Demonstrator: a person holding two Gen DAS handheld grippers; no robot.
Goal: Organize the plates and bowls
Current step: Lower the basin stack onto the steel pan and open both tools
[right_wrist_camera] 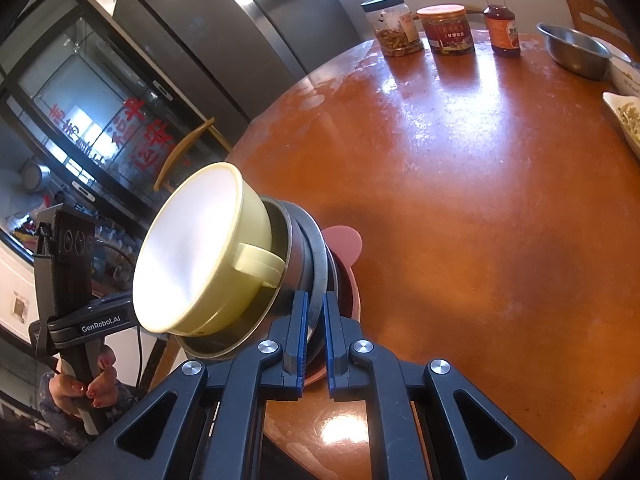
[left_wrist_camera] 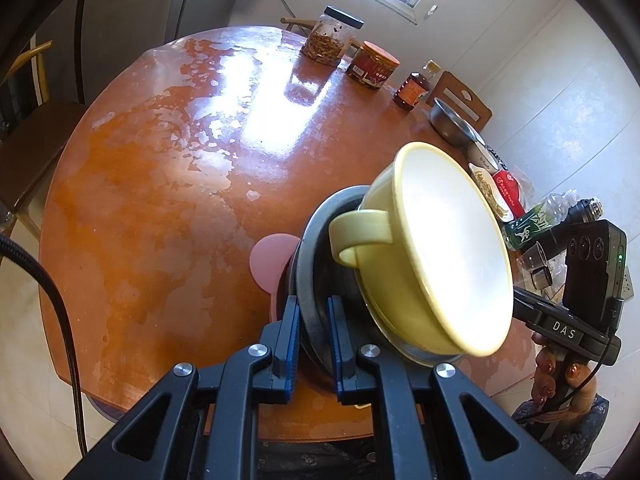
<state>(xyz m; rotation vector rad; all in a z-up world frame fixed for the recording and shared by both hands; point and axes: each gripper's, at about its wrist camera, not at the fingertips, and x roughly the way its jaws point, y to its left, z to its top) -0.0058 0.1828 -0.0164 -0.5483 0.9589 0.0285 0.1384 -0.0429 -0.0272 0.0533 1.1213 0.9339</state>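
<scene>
Jaws shut on stacked bowls (left_wrist_camera: 400,280); gripper bodies read "DAS", "GenRobot.AI".

left gripper (left_wrist_camera: 314,336) clamped, angled down; right gripper (right_wrist_camera: 315,336) seemingly likewise

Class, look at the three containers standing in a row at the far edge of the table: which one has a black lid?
The clear jar at the left end of the row. The middle jar has an orange lid, and the bottle of reddish liquid a yellowish cap.

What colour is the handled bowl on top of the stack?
Pale yellow bowl with a white inside, clearest in the left wrist view.
</scene>
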